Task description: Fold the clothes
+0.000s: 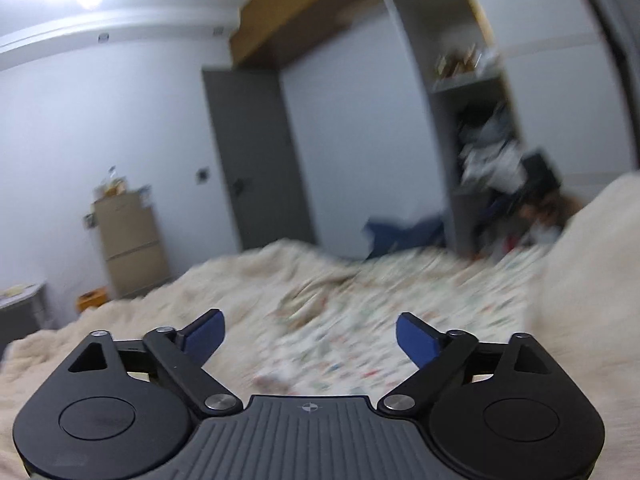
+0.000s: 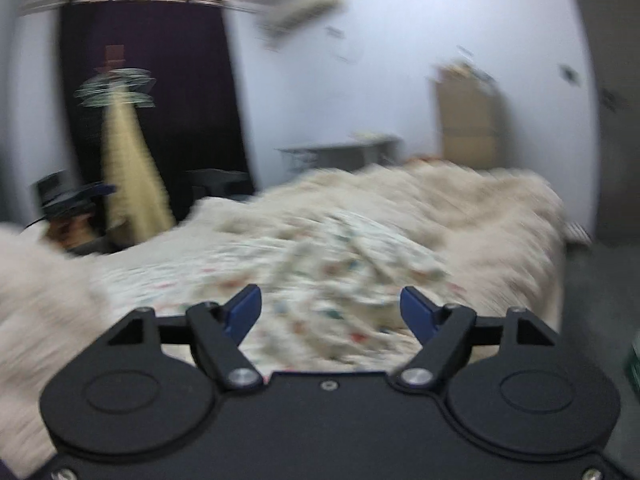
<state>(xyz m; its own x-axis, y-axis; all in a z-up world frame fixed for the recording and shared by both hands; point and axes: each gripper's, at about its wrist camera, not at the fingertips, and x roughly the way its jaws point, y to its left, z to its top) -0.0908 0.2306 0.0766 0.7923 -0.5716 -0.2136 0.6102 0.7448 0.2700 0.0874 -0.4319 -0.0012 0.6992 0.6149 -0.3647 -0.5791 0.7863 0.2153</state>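
A pale garment with a small coloured print [image 1: 352, 320] lies spread on a cream fluffy blanket [image 1: 120, 320] that covers the bed. In the left wrist view my left gripper [image 1: 309, 334] hangs above the garment, its blue pads wide apart with nothing between them. The right wrist view shows the same printed garment [image 2: 320, 264], rumpled into folds, and my right gripper [image 2: 330, 312] open above its near part, holding nothing. Both pictures are blurred.
A cream pillow or blanket mound [image 1: 592, 264] rises at the right of the bed. Beyond the bed stand a grey door [image 1: 256, 160], a shelf unit stuffed with clothes [image 1: 480, 140], a tan cabinet [image 1: 132, 240] and a grey desk [image 2: 340, 152]. A dark curtain [image 2: 160, 100] hangs at the left.
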